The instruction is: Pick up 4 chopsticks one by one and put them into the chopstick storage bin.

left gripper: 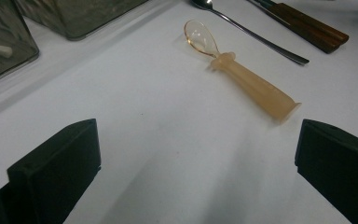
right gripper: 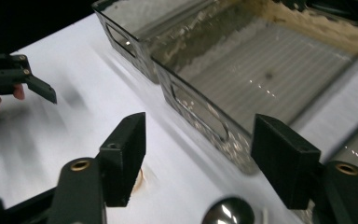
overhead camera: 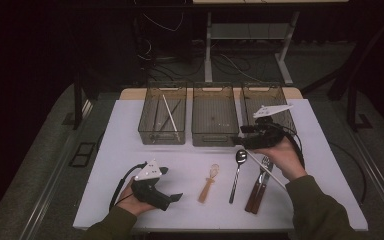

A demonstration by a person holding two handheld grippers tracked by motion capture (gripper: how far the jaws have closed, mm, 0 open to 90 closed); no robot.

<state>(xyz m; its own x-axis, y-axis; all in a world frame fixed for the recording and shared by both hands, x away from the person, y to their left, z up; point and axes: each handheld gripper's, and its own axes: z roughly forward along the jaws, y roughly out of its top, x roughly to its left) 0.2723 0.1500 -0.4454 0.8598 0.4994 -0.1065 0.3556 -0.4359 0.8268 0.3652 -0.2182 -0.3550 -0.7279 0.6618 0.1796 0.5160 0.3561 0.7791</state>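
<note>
An amber plastic spoon point(overhead camera: 209, 182) point(left gripper: 247, 79) lies on the white table point(overhead camera: 130, 150), just right of my left gripper point(overhead camera: 171, 184) point(left gripper: 196, 172). That gripper rests low with its jaws wide open and nothing between them. A metal spoon point(overhead camera: 237, 172) point(left gripper: 251, 30) lies further right, with its bowl point(right gripper: 228, 212) showing below the right jaws. My right gripper point(overhead camera: 240, 140) point(right gripper: 205, 158) hovers open and empty over that bowl, close to the front wall of the middle bin point(overhead camera: 212, 139) point(right gripper: 205, 116). A fork and a knife with wooden handles point(overhead camera: 257, 190) point(left gripper: 307, 28) lie beside the spoon, and a white chopstick point(overhead camera: 269, 173) lies across them.
Three clear bins stand in a row at the back. The left bin point(overhead camera: 162, 135) holds a white chopstick point(overhead camera: 170, 117) and dark sticks, and the right bin point(overhead camera: 260, 90) stands behind my right hand. The left gripper point(right gripper: 18, 77) appears far off in the right gripper view.
</note>
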